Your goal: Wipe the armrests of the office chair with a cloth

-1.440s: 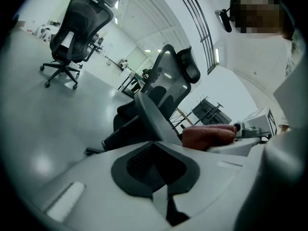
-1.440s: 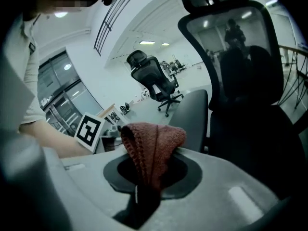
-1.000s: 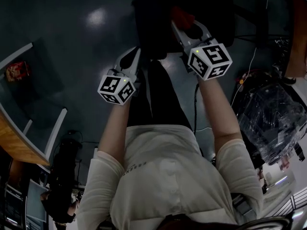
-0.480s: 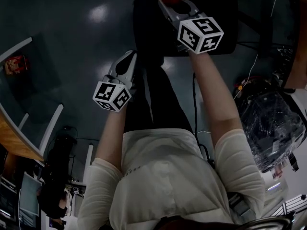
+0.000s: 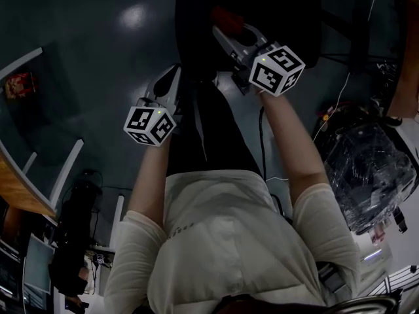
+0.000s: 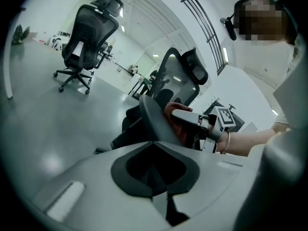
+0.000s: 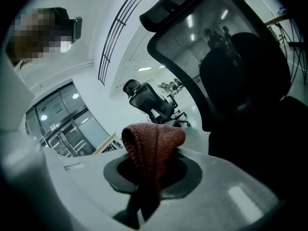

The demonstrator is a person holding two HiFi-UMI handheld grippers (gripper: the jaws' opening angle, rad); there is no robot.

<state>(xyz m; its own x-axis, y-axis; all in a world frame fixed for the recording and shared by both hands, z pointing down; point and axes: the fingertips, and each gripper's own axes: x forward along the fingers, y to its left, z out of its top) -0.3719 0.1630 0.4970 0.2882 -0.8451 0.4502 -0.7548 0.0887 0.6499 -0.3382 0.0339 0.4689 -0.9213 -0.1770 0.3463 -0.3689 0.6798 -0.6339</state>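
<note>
Between jaws of the right tool (image 5: 230,31), bunched cloth (image 7: 153,146) hides their tips.

Right gripper (image 5: 230,34), red cloth (image 5: 226,18) clamped, now drawn back down toward person after pushing farther over office chair (image 5: 288,18) half second ago.

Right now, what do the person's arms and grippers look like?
The left gripper and right gripper are pale grey tapered plastic; each carries a white cube with black square markers. The person wears a cream short-sleeved top, forearms bare, and a thin bracelet on the right wrist.
</note>
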